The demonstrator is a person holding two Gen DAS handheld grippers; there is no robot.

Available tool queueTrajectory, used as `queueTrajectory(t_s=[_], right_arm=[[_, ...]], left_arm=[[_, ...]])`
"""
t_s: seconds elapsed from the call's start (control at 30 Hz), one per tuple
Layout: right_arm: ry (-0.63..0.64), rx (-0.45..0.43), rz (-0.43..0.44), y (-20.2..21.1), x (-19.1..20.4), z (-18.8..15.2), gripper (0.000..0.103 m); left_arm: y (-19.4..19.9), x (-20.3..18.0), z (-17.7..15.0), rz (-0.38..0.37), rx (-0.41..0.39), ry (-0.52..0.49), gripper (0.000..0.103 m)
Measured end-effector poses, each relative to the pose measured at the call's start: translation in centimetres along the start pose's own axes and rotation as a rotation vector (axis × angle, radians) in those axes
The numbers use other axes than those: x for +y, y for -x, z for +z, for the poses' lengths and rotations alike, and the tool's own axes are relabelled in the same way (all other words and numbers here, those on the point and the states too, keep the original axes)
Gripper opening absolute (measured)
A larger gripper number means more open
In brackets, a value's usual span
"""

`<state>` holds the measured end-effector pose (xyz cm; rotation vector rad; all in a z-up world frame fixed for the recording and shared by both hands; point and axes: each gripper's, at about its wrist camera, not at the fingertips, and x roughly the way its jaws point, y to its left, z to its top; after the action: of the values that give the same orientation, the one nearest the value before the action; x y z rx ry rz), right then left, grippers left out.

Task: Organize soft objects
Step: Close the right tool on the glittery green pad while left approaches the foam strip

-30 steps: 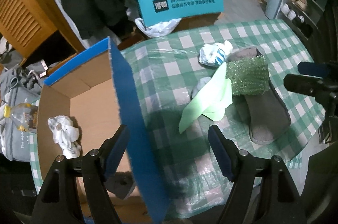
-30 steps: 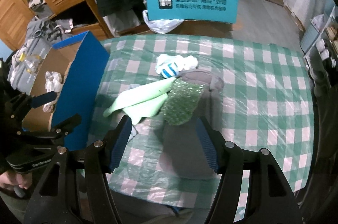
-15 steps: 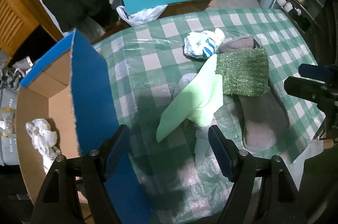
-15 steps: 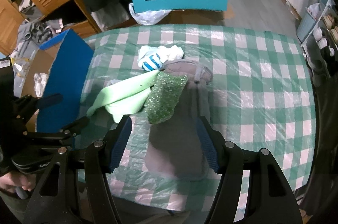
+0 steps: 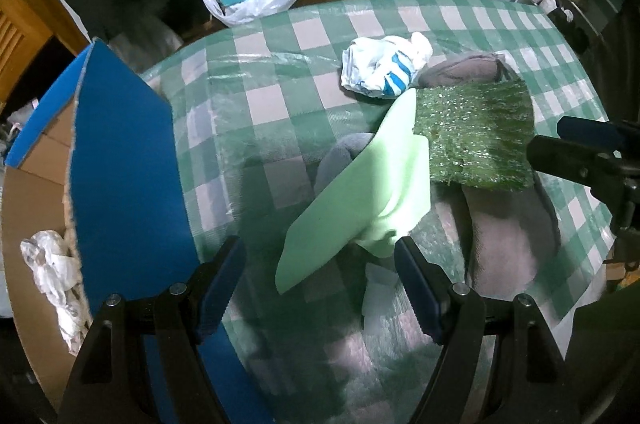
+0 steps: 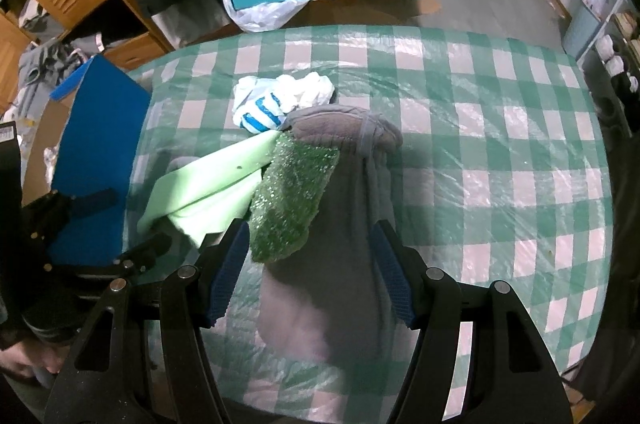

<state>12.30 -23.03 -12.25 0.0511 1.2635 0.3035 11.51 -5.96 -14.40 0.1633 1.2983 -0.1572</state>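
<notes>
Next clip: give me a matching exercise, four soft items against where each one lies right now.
Items:
1. glittery green pad
2. white crumpled cloth
3. white-and-blue striped bundle
4. pale green foam sheet

Places:
A. inside the cardboard box
B. draped across the grey slipper
C. on the tablecloth by the slipper's far end
D. between box and slipper, edge under the pad

Pairs: 1-B, 2-A, 3-C, 4-D

Checked tablecloth [image 6: 500,128] under glossy clear plastic film; matt grey felt slipper [image 6: 348,208]; rough, glittery green turf pad [image 6: 292,200]; smooth pale-green foam sheet [image 5: 360,200]; corrugated cardboard box [image 5: 120,164], blue-faced.
</notes>
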Motion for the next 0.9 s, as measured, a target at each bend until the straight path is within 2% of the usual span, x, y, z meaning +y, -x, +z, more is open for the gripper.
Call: queueTrajectory(t_s=[0.47, 0.53, 0.57, 0.6, 0.63, 0.67, 0.73, 0.83, 0.9], right_arm=[[-0.011, 0.036, 0.016, -2.8, 0.1, 1.4, 0.065], [-0.002, 0.034, 0.018, -3.0, 0.6, 1.6, 0.065], [0.004, 0.033, 0.02, -3.1, 0.8, 1.7, 0.062], [0.013, 0.032, 0.019, -3.1, 1.0, 1.8, 0.058], [0.021, 0.032, 0.016, -3.2, 1.2, 1.8, 0.05], [0.028, 0.036, 0.014, -3.3, 1.5, 1.9, 0.044], [0.039, 0.043, 0.01, -3.5, 1.8, 1.9, 0.036], [0.051, 0.05, 0.012, -3.6, 2.0, 1.8, 0.022], [0.056, 0.048, 0.012, -3.6, 2.1, 1.7, 0.018]], left_arm=[[-1.0, 0.5, 0.6, -0.035, 0.003, 0.024, 0.076], [-1.0, 0.6, 0.6, -0.05, 0.005, 0.024, 0.06], [-1.0, 0.7, 0.6, -0.056, 0.008, 0.027, 0.056], [-1.0, 0.8, 0.5, -0.064, 0.011, 0.031, 0.049], [-1.0, 0.9, 0.5, -0.07, 0.013, 0.035, 0.044], [-1.1, 1.0, 0.4, -0.075, 0.014, 0.04, 0.042], [-1.1, 1.2, 0.4, -0.081, 0.016, 0.047, 0.029], [-1.0, 1.5, 0.5, -0.094, 0.01, 0.055, 0.02], [-0.8, 1.5, 0.5, -0.094, 0.001, 0.055, 0.014]])
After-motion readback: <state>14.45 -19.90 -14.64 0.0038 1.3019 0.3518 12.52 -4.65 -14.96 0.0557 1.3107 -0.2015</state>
